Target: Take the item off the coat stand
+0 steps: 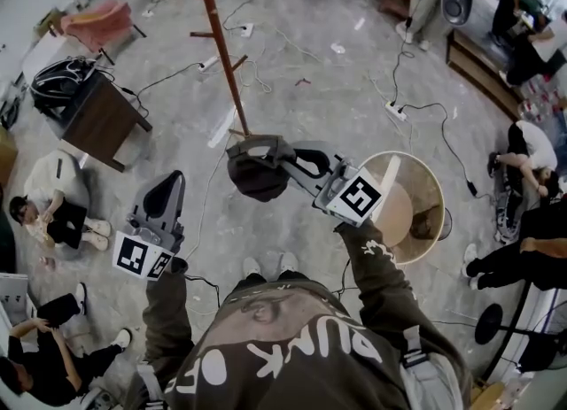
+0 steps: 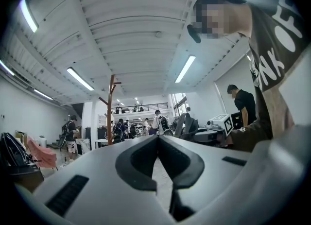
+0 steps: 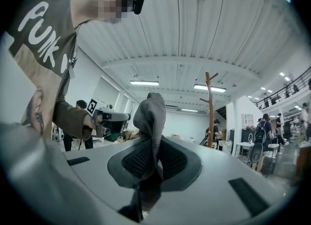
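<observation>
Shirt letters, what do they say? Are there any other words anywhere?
"PUNK OF": big white letters on the person's brown shirt; any further words are out of sight.
Marker cubes: only black-and-white square patterns, no letters.
Nothing else can be read.

Coat stand [image 1: 224,54] ahead; cable-strewn floor [image 1: 354,89] around lies open.

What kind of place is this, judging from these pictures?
Probably a big open workshop or lab hall: a bare concrete floor crossed by cables, long strip lights on a high ceiling, and a mezzanine balcony.
</observation>
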`<state>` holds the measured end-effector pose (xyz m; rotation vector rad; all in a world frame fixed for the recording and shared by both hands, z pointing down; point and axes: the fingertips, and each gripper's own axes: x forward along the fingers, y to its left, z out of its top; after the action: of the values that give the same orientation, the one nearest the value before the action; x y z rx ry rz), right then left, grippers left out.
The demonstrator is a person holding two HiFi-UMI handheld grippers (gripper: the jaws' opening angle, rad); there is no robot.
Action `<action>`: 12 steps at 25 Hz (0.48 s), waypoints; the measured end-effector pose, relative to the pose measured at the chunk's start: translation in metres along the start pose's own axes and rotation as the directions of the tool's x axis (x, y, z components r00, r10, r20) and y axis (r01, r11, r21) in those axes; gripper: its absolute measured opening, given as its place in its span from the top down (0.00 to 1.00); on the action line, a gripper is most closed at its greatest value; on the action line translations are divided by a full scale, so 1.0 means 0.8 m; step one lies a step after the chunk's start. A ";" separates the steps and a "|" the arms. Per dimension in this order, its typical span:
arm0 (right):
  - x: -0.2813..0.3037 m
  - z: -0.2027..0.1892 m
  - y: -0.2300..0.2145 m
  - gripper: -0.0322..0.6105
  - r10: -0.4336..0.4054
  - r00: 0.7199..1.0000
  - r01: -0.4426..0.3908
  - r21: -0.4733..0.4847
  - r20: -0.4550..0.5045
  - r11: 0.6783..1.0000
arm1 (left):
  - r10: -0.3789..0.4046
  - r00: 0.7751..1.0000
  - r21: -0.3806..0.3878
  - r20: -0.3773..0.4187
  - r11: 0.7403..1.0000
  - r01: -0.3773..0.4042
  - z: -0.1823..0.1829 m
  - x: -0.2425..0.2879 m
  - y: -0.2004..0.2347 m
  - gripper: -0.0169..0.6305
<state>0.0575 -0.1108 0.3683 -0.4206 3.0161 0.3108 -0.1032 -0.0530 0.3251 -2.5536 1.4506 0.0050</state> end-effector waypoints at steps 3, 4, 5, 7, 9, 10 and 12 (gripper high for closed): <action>0.009 0.000 0.007 0.88 -0.015 1.000 0.015 -0.028 -0.017 1.000 | -0.021 1.000 -0.010 0.016 1.000 0.021 0.001 -0.005 0.007 0.97; 0.012 0.001 0.009 0.88 -0.023 1.000 0.022 -0.033 -0.021 0.999 | -0.030 0.999 -0.012 0.019 0.999 0.030 0.001 -0.007 0.011 0.97; 0.015 0.002 0.010 0.88 -0.031 0.999 0.030 -0.036 -0.027 0.999 | -0.037 0.999 -0.012 0.024 0.999 0.038 0.003 -0.007 0.014 0.97; 0.016 0.003 0.006 0.88 -0.046 0.998 0.044 -0.046 -0.033 0.998 | -0.051 0.998 -0.006 0.037 0.999 0.051 0.008 -0.001 0.018 0.97; 0.015 0.004 0.003 0.88 -0.061 0.998 0.059 -0.056 -0.026 0.997 | -0.063 0.997 0.003 0.049 0.998 0.063 0.013 0.004 0.018 0.97; 0.016 0.005 0.003 0.88 -0.068 0.997 0.067 -0.058 -0.022 0.996 | -0.068 0.996 0.005 0.054 0.998 0.068 0.014 0.003 0.019 0.97; 0.021 0.008 0.008 0.88 -0.078 0.997 0.076 -0.062 -0.022 0.995 | -0.077 0.995 0.005 0.059 0.997 0.076 0.015 -0.002 0.022 0.97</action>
<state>0.0398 -0.1082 0.3614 -0.5485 3.0111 0.3961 -0.1180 -0.0585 0.3105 -2.5817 1.3300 0.0663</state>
